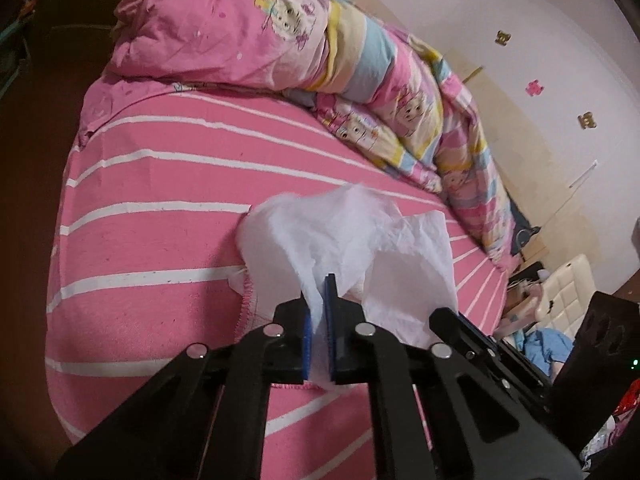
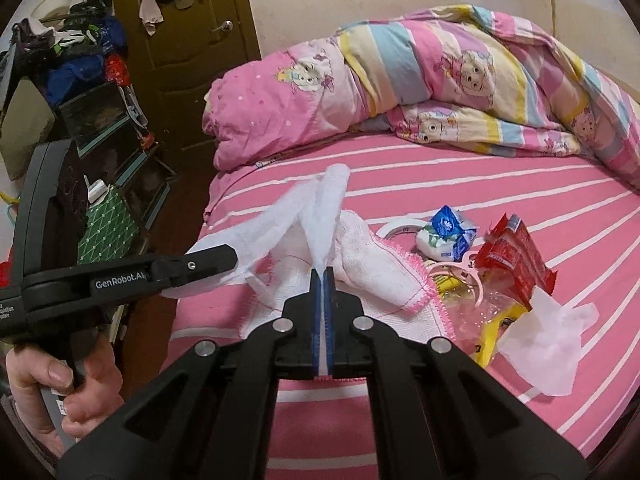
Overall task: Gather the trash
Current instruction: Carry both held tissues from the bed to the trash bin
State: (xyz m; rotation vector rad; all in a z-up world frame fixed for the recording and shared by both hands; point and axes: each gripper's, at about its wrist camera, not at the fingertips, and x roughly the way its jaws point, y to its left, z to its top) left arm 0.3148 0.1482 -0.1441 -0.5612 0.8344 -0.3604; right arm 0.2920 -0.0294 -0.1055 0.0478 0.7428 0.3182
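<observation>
My left gripper (image 1: 323, 280) is shut on a crumpled white tissue (image 1: 352, 232) held above the pink striped bed (image 1: 160, 184). My right gripper (image 2: 323, 272) is shut on the same white tissue (image 2: 324, 208); the left gripper (image 2: 212, 260) shows at the left, clamped on its other end. On the bed to the right lie a red wrapper (image 2: 516, 260), a blue and white packet (image 2: 446, 234), another white tissue (image 2: 548, 336), a yellow wrapper (image 2: 494, 332) and tape rings (image 2: 460, 270).
A white cloth with pink edging (image 2: 384, 276) lies under the tissue. A bundled pink quilt (image 2: 400, 80) fills the back of the bed. A brown door (image 2: 184, 40) and cluttered shelves (image 2: 100, 120) stand at the left. A white chair (image 1: 568, 292) is beyond the bed.
</observation>
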